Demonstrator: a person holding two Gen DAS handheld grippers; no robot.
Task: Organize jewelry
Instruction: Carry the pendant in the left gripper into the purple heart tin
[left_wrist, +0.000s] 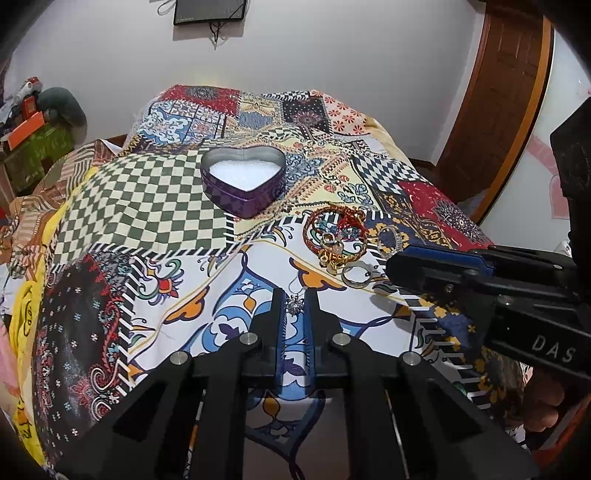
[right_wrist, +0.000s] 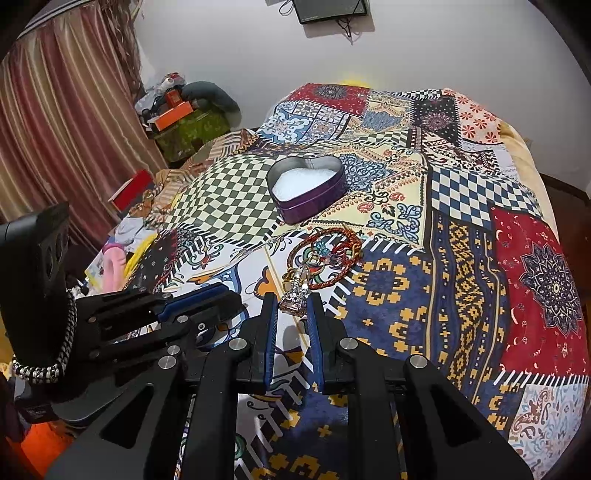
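Note:
A purple heart-shaped tin (left_wrist: 243, 179) with white filling stands open on the patchwork cloth; it also shows in the right wrist view (right_wrist: 308, 192). A pile of jewelry (left_wrist: 338, 236) with a red cord bracelet, rings and charms lies to its right front, also seen in the right wrist view (right_wrist: 325, 254). My left gripper (left_wrist: 295, 304) is shut on a small silver flower pendant (left_wrist: 294, 305). My right gripper (right_wrist: 293, 299) is shut on a jewelled ring (right_wrist: 294, 295) at the near edge of the pile. The right gripper (left_wrist: 406, 260) also shows in the left wrist view.
The cloth covers a table (left_wrist: 140, 206). A wooden door (left_wrist: 495, 92) stands at the right. Boxes and clutter (right_wrist: 177, 110) sit at the far left by a curtain (right_wrist: 62, 122). A dark frame (left_wrist: 208, 11) hangs on the wall.

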